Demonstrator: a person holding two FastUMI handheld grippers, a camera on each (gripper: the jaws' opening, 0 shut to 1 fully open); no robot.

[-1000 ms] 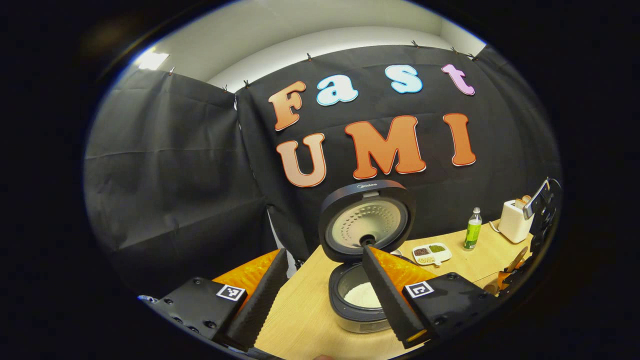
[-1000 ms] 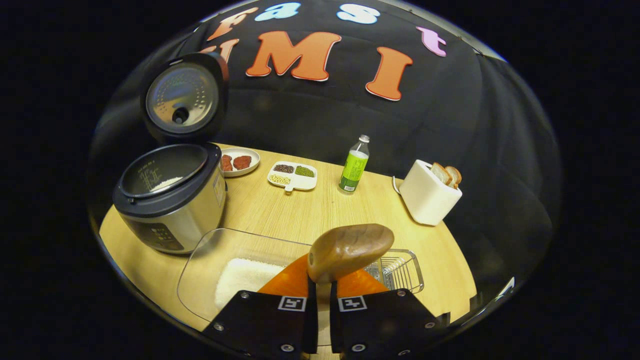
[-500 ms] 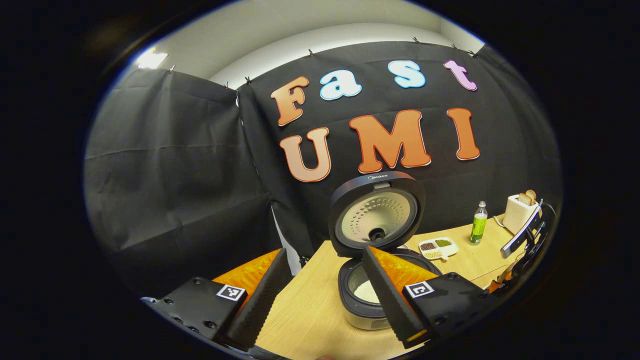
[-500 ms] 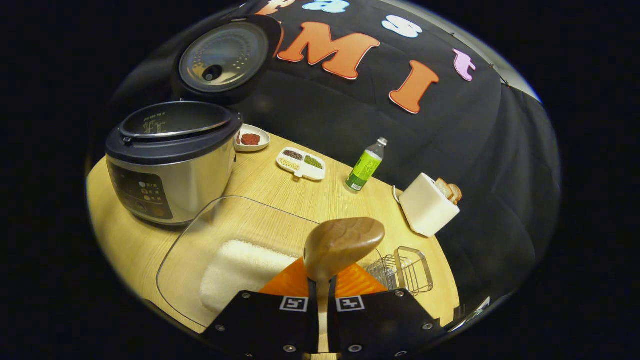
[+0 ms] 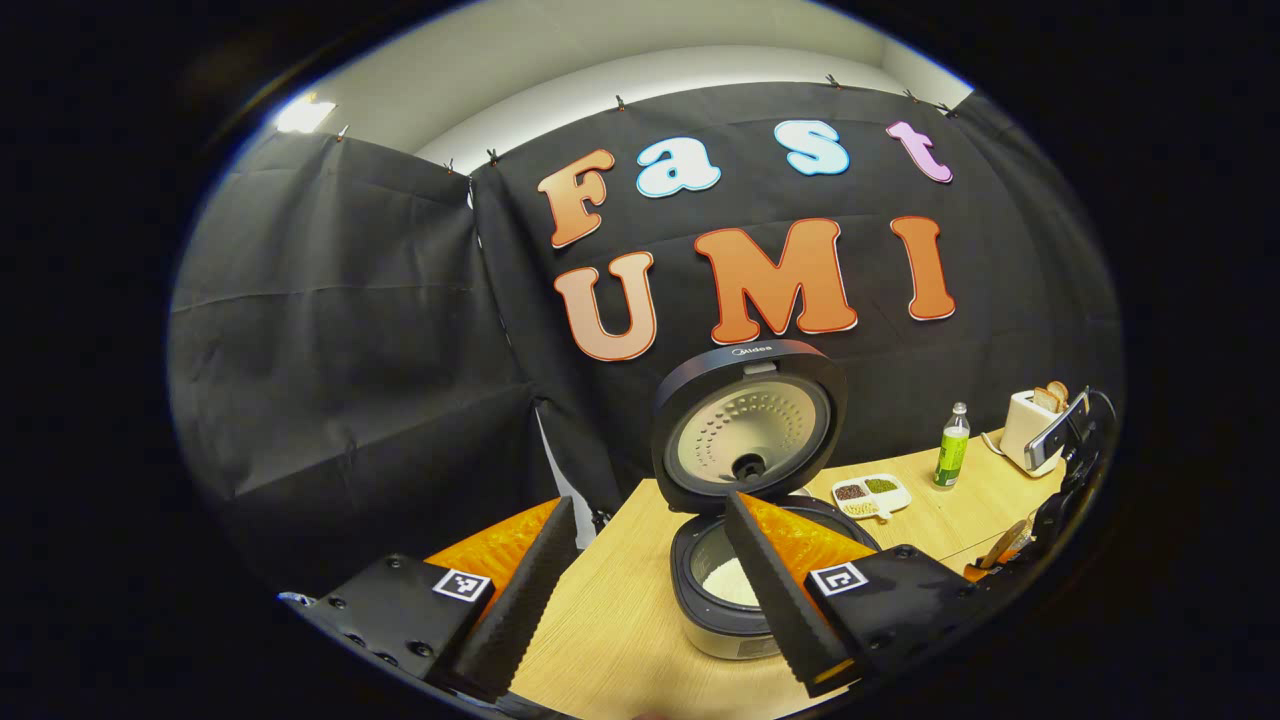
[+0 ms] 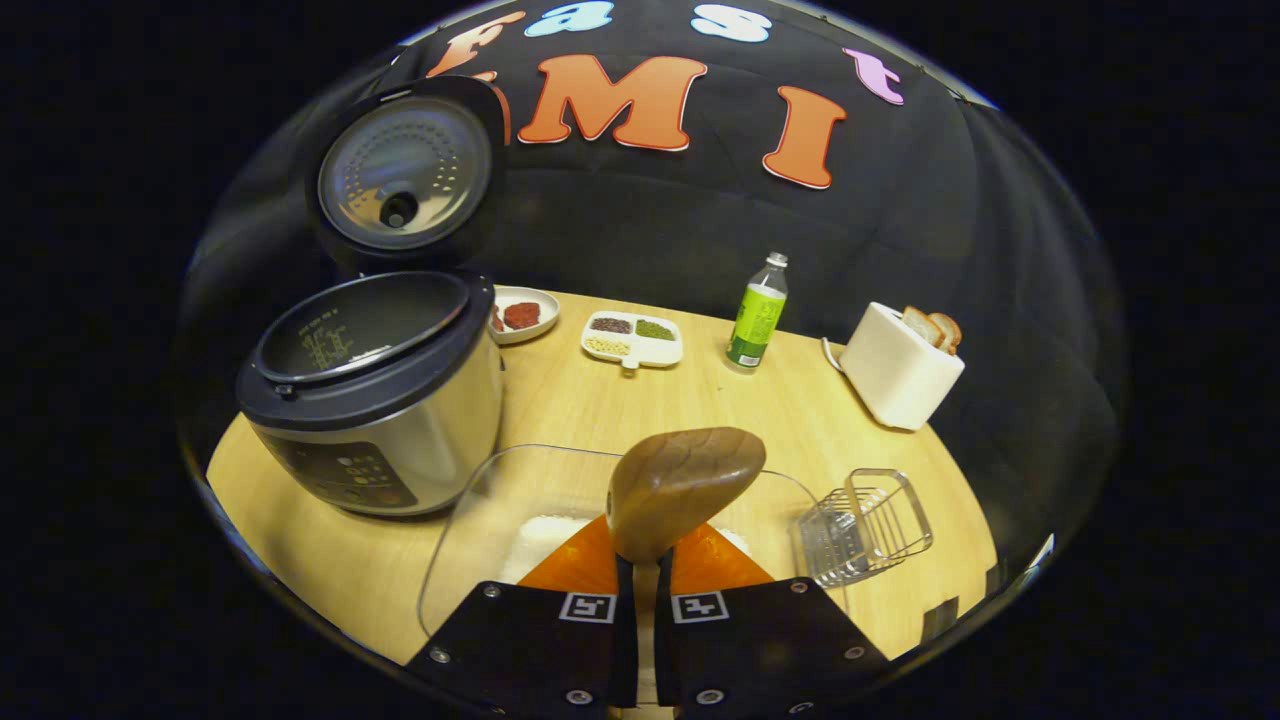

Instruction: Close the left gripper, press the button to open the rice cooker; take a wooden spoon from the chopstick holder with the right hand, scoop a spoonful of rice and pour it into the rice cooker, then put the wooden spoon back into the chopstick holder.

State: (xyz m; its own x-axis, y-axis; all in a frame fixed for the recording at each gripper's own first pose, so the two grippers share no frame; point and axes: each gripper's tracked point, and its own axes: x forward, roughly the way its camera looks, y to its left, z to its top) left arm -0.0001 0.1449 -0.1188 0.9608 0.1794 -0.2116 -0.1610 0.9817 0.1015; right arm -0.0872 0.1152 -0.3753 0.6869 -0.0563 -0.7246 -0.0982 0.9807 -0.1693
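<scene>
1. Right gripper (image 6: pixel 645 560): bottom centre of the right gripper view, fingers clamped together on the handle of the wooden spoon (image 6: pixel 683 486), whose bowl rises just above them.
2. Rice tray (image 6: pixel 470 500): clear, directly under the spoon, white rice heaped inside.
3. Chopstick holder (image 6: pixel 868 520): wire basket, lower right of the spoon, standing on the table (image 6: pixel 620 410).
4. Rice cooker (image 6: pixel 375 400): left of frame, lid raised; rice lies in the pot in the left gripper view.
5. Left gripper (image 5: pixel 650 590): bottom of the left gripper view, fingers apart, holding nothing, well back from the cooker.
6. Step, as judged: pouring appears done; the spoon is due back in the holder.
7. Next move calls for swinging right and lowering the spoon into the basket before letting go.
</scene>
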